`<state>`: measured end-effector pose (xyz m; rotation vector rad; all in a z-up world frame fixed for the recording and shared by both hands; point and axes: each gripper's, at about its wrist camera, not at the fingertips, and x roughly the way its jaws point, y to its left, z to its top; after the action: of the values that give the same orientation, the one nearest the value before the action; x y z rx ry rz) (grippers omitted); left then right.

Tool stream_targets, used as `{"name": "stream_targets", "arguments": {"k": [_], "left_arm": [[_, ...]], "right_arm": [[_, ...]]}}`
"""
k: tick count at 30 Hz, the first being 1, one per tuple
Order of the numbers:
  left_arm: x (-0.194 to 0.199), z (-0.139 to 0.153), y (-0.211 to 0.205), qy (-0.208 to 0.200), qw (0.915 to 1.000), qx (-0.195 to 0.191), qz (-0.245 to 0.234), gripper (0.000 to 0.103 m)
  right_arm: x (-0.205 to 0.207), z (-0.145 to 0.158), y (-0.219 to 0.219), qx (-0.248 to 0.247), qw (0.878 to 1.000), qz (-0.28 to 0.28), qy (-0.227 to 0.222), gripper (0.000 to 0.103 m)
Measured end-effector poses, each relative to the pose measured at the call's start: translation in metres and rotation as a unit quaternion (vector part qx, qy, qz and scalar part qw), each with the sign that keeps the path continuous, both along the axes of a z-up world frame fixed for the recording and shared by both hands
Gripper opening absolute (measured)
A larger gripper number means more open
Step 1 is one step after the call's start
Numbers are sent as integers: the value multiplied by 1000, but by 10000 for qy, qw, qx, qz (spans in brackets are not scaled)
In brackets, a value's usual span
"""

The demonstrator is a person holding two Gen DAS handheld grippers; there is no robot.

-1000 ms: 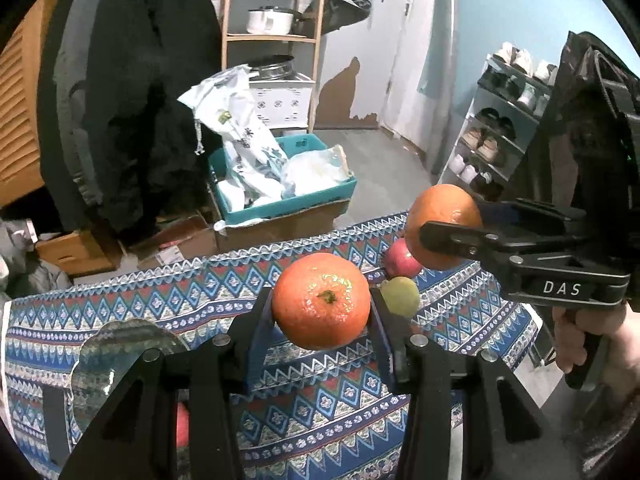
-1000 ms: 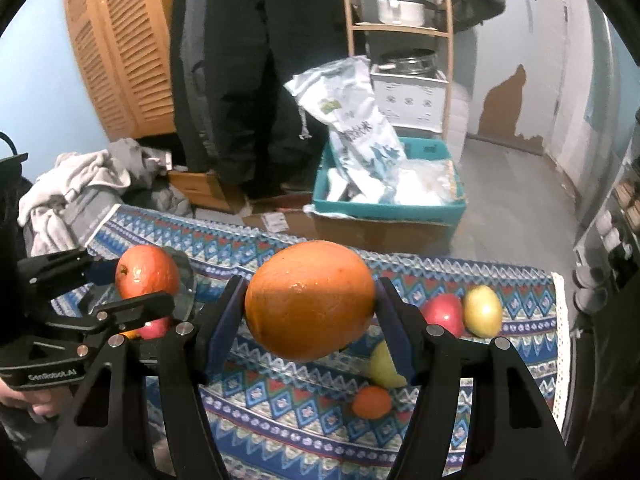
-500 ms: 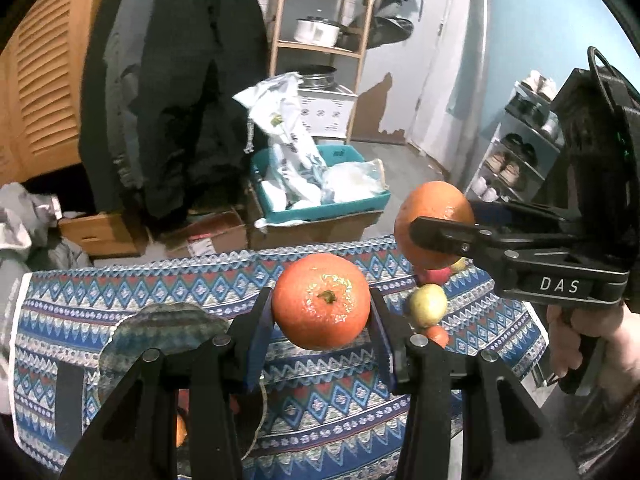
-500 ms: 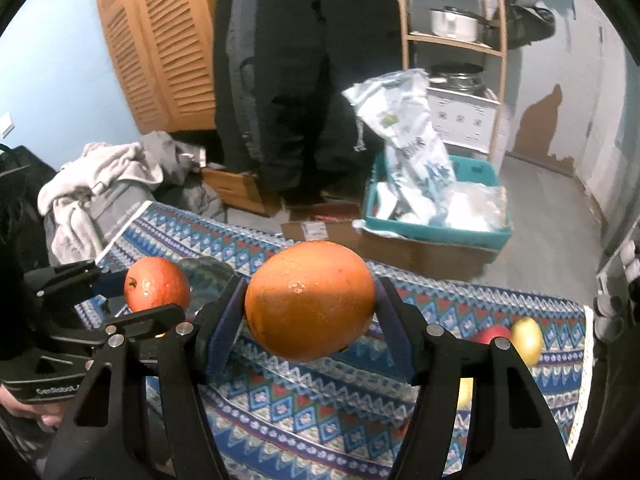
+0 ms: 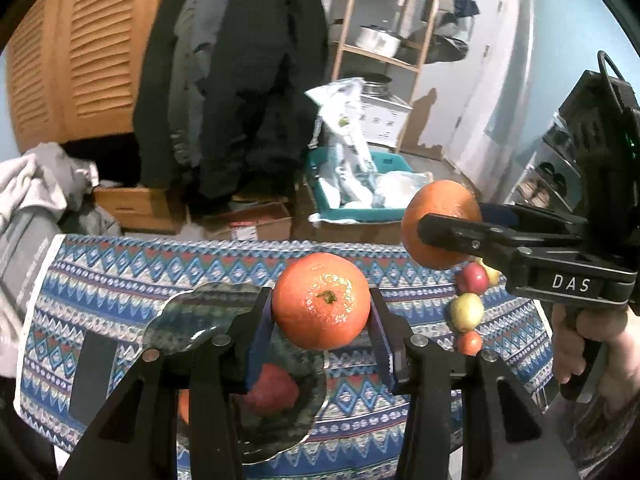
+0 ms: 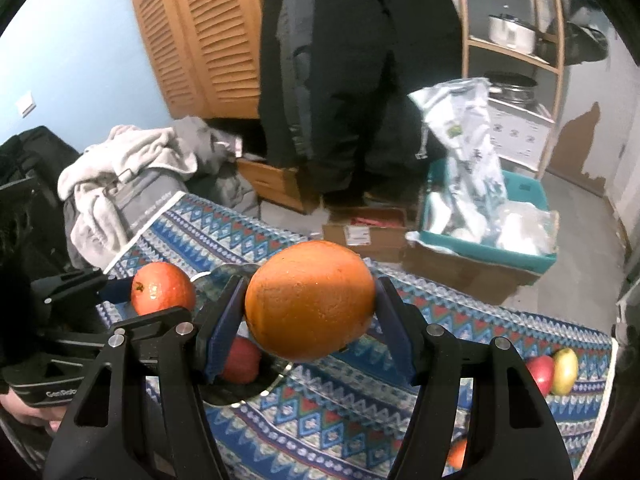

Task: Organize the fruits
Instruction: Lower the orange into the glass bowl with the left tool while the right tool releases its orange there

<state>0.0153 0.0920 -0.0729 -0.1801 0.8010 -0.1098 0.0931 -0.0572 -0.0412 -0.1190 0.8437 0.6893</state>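
My left gripper (image 5: 320,316) is shut on a reddish tangerine (image 5: 320,300) with a green stem, held above a dark glass plate (image 5: 192,316). On that plate lies a red apple (image 5: 272,394). To the right my right gripper (image 5: 444,228) is shut on a larger orange (image 5: 438,204). In the right wrist view the orange (image 6: 310,300) fills the jaws of the right gripper (image 6: 310,312), with the plate (image 6: 228,274) and the red apple (image 6: 240,360) under it. The left gripper (image 6: 160,292) with the tangerine (image 6: 162,288) shows at the left.
On the patterned cloth (image 5: 120,280) at the right lie a red apple (image 5: 472,278), a yellow-green apple (image 5: 466,312) and a small tangerine (image 5: 468,342). A black rectangle (image 5: 92,376) lies at the cloth's left. Beyond the table stand boxes, a teal bin (image 5: 360,200) and hanging coats.
Both grippers have carried their fruit leftward over the table. The glass plate has come under them, and the loose fruit has slid to the right of the views.
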Motion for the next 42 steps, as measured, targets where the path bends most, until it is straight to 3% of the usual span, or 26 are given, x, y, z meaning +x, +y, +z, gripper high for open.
{"name": "stream_targets", "arguments": {"k": [12, 21, 31, 42], "left_arm": [[-3, -21, 53, 217, 9979, -58, 605, 46], [6, -56, 85, 611, 9929, -38, 1024, 46], [13, -110, 118, 1271, 9796, -166, 1547, 46], [14, -148, 127, 1815, 9682, -327, 1691, 46]], "right_arm": [[13, -28, 60, -103, 9987, 347, 350, 65], [25, -72, 99, -281, 9947, 513, 840, 65], [29, -134, 134, -704, 9855, 657, 1400, 65], [22, -169, 153, -937, 9774, 749, 1743, 65]]}}
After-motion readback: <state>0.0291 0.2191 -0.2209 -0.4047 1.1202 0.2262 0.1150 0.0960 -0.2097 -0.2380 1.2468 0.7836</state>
